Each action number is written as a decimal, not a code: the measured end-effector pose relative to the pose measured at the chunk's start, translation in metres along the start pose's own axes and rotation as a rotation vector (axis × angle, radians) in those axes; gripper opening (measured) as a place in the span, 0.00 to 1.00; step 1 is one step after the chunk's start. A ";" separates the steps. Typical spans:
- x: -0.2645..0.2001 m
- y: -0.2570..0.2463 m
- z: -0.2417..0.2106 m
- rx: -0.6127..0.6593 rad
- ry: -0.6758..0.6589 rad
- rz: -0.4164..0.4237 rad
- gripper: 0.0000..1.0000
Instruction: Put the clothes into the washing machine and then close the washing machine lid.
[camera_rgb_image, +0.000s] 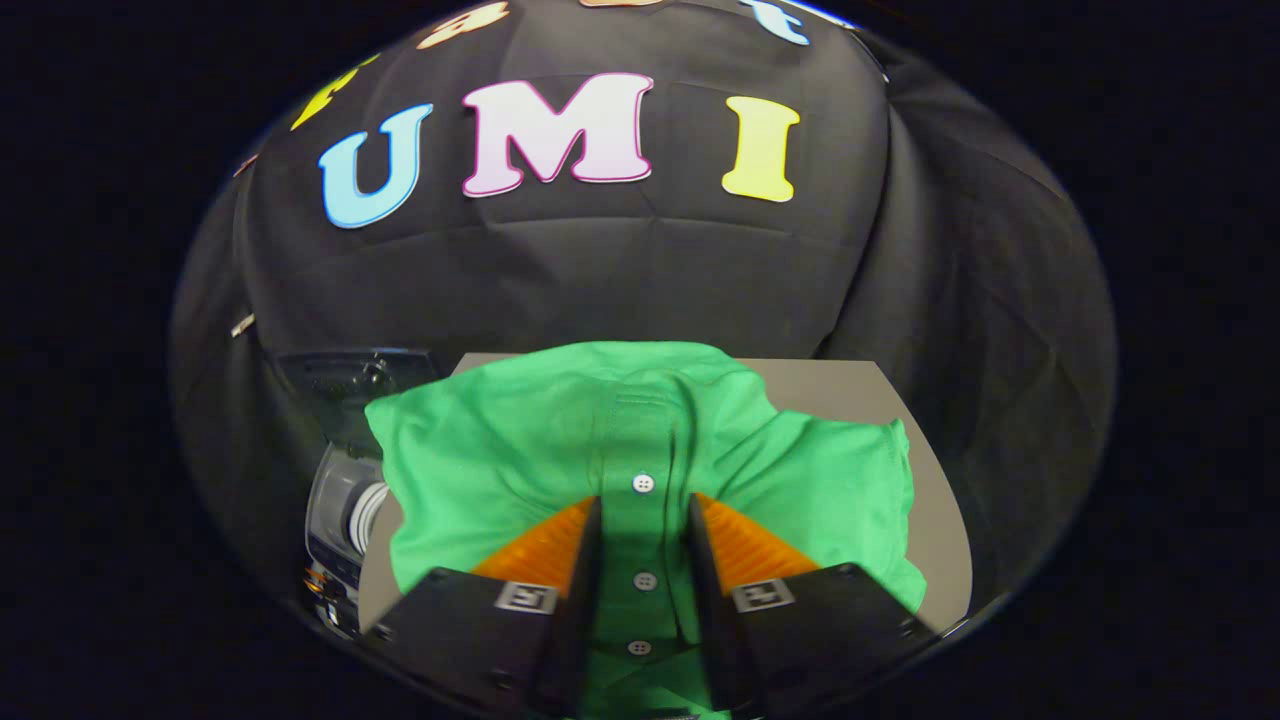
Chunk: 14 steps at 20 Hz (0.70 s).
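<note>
Nothing is loaded yet: the green shirt (560, 450) lies on the worktop (850, 390), its button strip between the tool's (645, 510) parted fingers, the washing machine (345, 500) beside it.

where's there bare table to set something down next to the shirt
Bare table shows beyond the green shirt, and a strip along its far side from the washing machine. It's crowded at the machine side. The gripper straddles the shirt's button strip.
</note>
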<state>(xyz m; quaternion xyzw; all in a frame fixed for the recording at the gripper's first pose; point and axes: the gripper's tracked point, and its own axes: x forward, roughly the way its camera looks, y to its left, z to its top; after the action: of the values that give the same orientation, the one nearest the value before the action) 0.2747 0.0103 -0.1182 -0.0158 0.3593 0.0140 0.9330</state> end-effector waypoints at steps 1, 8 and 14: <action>-0.003 0.001 0.002 0.044 -0.009 0.018 0.38; -0.013 -0.002 0.021 0.175 -0.039 0.096 0.09; -0.049 -0.002 0.069 0.195 -0.114 0.124 0.08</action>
<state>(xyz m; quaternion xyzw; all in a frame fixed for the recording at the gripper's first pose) 0.2843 0.0103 -0.0346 0.0982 0.3057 0.0373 0.9463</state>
